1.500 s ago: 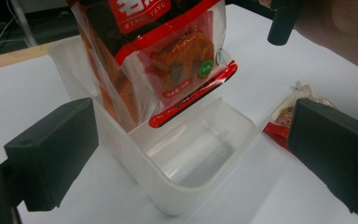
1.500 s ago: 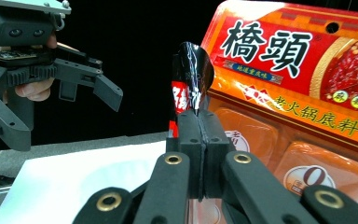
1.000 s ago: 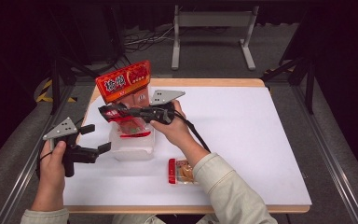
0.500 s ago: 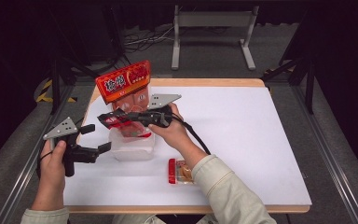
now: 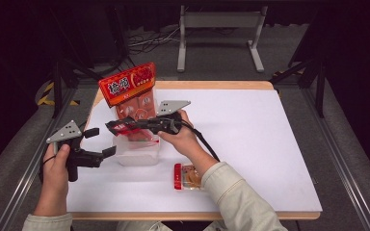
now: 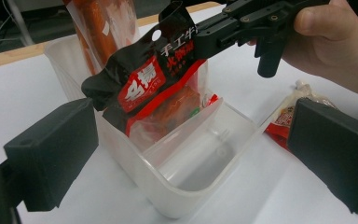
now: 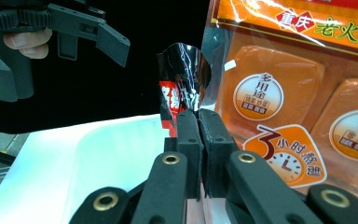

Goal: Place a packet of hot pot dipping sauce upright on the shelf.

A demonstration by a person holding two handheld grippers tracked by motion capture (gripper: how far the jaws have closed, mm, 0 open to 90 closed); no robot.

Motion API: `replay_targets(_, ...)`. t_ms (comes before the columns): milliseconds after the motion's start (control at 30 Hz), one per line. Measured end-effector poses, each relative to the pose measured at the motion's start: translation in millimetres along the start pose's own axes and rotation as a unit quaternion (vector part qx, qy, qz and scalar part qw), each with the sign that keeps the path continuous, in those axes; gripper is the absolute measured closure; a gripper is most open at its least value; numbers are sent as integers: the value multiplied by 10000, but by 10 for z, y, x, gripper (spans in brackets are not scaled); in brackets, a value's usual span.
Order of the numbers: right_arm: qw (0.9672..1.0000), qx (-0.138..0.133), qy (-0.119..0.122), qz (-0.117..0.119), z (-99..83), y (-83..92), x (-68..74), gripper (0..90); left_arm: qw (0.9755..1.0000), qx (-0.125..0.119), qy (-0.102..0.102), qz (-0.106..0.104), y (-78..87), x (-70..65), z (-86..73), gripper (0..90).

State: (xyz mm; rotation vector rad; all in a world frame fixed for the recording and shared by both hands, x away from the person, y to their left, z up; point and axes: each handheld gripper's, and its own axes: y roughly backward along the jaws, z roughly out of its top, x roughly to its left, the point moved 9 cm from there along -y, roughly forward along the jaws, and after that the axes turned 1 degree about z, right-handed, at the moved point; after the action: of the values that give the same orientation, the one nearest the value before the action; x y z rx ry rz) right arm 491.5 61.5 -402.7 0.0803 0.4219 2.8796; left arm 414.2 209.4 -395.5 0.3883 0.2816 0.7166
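You held the right gripper (image 5: 112,126) clamped on the black-red packet (image 6: 156,88) by its top edge, so it hung into the clear tub (image 6: 186,172) on the counter, while your left gripper (image 5: 102,142), jaws apart, steadied the tub.

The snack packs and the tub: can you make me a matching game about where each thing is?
Things:
1. black-and-red pack
2. big orange pack
3. small pack
4. tub

Places:
A. lying flat on the table, near the right sleeve
B. pinched at its top by the right gripper, lower end in the tub
C. between the open jaws of the left gripper
D. standing upright at the far end of the tub

Pairs: 1-B, 2-D, 3-A, 4-C
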Motion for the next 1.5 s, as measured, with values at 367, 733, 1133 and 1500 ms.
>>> replay_targets(367, 9999, 66, -76, -42, -62, 66, 17, 900, 10000, -9, -6, 13, 7, 10, 4, 28)
replay_targets(733, 9985, 366, -385, -158, -281, 169, -34, 900, 10000, 32, -20, 1, -13, 1, -1, 27)
replay_targets(1133, 9970, 496, -552, -210, -367, 222, -72, 862, 10000, 66, -20, -3, -34, -10, -7, 27)
replay_targets(1500, 9971, 247, -689, -228, -273, 318, -66, 664, 10000, 53, -3, -12, -28, -4, -2, 27)
